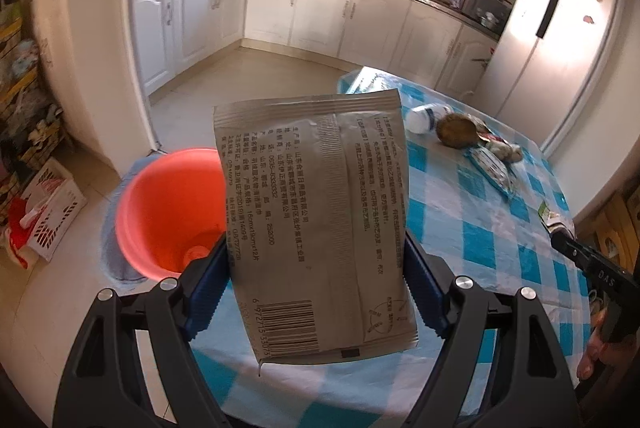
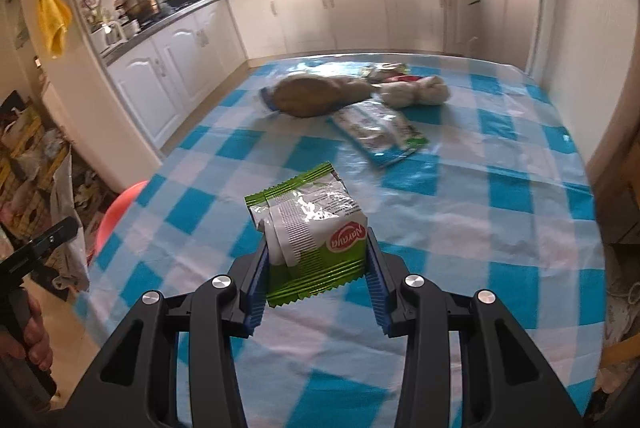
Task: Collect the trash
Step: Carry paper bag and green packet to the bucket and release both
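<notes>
pouch (image 1: 316,224) between left fingers (image 1: 208,284) — pinched

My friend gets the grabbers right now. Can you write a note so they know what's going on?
Left gripper: shut on a grey packet, near the red bin on the floor.
Right gripper: shut on a green wrapper, above the table.
Done: both pieces picked up.
Left: drop both in the bin, then fetch the bottle, the long packet and the other scraps on the table.
</notes>
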`<state>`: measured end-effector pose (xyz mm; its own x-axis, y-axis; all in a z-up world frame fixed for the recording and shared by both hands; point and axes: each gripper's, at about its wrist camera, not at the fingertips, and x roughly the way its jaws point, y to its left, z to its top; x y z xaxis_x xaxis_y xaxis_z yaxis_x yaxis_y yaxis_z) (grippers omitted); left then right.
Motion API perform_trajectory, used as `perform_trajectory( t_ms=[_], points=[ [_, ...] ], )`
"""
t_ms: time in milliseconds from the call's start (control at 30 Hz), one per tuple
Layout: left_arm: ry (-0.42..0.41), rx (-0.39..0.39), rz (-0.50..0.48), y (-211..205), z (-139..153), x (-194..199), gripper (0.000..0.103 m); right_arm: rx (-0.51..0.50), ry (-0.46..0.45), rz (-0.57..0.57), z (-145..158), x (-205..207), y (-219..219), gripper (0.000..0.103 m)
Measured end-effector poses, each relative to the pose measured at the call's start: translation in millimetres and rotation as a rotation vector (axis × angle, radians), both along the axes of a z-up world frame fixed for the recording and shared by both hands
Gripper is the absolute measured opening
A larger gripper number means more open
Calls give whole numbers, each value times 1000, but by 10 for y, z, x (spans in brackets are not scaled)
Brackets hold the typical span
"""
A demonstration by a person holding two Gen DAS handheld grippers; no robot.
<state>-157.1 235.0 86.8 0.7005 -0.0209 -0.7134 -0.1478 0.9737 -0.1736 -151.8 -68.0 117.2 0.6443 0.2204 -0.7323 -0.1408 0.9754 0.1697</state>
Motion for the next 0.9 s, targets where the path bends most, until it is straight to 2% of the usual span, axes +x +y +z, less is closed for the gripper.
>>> perform_trajectory(
  t_ms=[200, 500, 667, 900],
  points=[
    [-18, -2, 63, 357, 81, -61, 80, 20, -13, 78, 120, 61, 364, 44],
    [-50, 3, 191, 1053, 208, -22, 81, 49, -36, 263, 329, 259, 1197, 44],
    [-49, 10, 234, 1327, 213, 80, 81, 58, -7, 366, 296, 427, 1719, 44],
    [-29, -12, 272, 1655, 76, 294, 81, 40, 42, 487, 115, 650, 2408, 44]
  ],
)
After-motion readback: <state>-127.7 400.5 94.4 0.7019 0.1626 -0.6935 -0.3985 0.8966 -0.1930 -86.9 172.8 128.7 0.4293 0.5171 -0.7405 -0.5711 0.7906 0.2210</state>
